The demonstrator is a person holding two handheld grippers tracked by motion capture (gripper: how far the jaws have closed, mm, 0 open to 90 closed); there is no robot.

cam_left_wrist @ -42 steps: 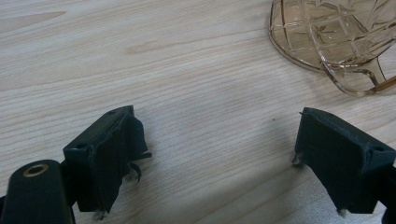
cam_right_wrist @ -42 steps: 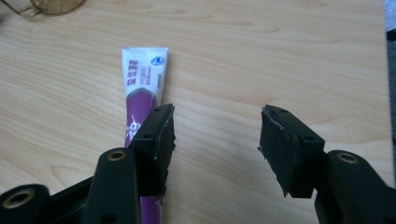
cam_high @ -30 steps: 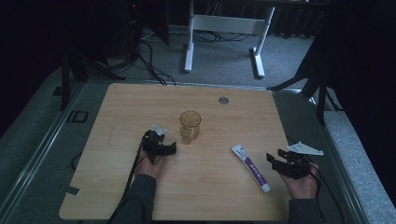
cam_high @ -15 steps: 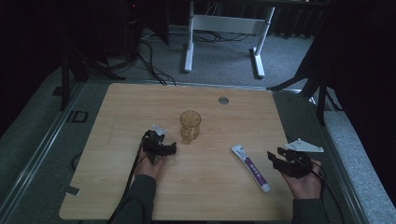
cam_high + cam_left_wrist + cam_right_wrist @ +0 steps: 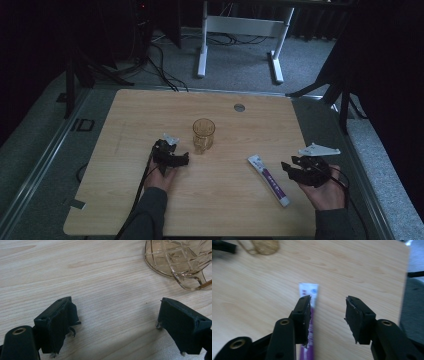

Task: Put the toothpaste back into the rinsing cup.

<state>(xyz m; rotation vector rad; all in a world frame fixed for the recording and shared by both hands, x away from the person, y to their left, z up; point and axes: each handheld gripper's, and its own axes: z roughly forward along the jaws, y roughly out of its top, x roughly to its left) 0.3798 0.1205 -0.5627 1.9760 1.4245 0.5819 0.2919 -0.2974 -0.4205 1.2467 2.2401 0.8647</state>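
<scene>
High view: both grippers (image 5: 176,159) (image 5: 296,169) released, bare table (image 5: 125,125) between glass (image 5: 203,134), tube (image 5: 268,179).

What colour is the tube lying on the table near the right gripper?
The tube is white with purple markings, clearest in the high view.

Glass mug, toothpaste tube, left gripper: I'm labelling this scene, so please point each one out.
Glass mug (image 5: 203,135), high view, on its amber side wall.
Toothpaste tube (image 5: 269,179), high view, on the middle of its white and purple body.
Left gripper (image 5: 184,158), high view, between its open fingers.
</scene>
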